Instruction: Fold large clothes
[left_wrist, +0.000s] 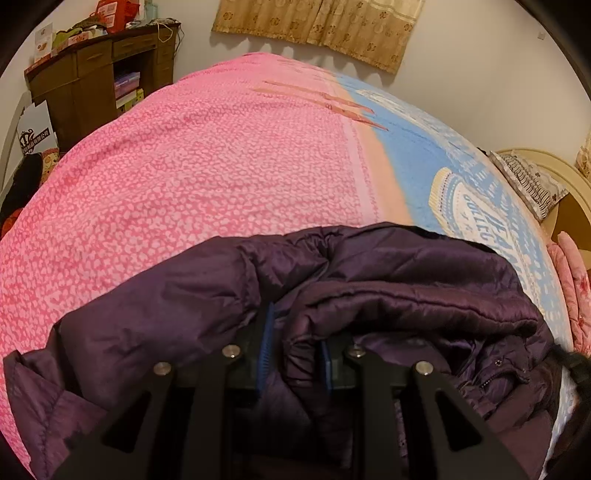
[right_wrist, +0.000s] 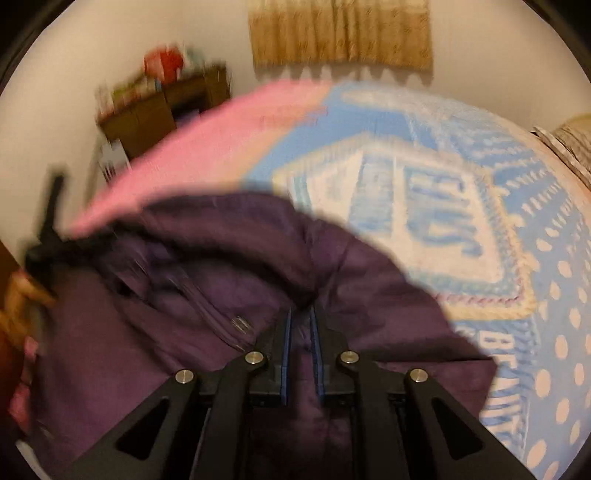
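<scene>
Left tool pinching a fold of purple padded jacket, right tool nearly closed, gripping same jacket, both lifting it over the pink-and-blue bed.

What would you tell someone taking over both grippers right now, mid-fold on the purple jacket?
Left gripper: shut on a thick bunch of the purple jacket.
Right gripper: also shut on jacket fabric; its view is motion-blurred.
The jacket lies bunched at the near edge of the bed, over the pink and blue bedspread.
Done: both grips taken, fabric gathered.
Left: no neat fold visible yet; probably spread it flat, then fold it.
</scene>
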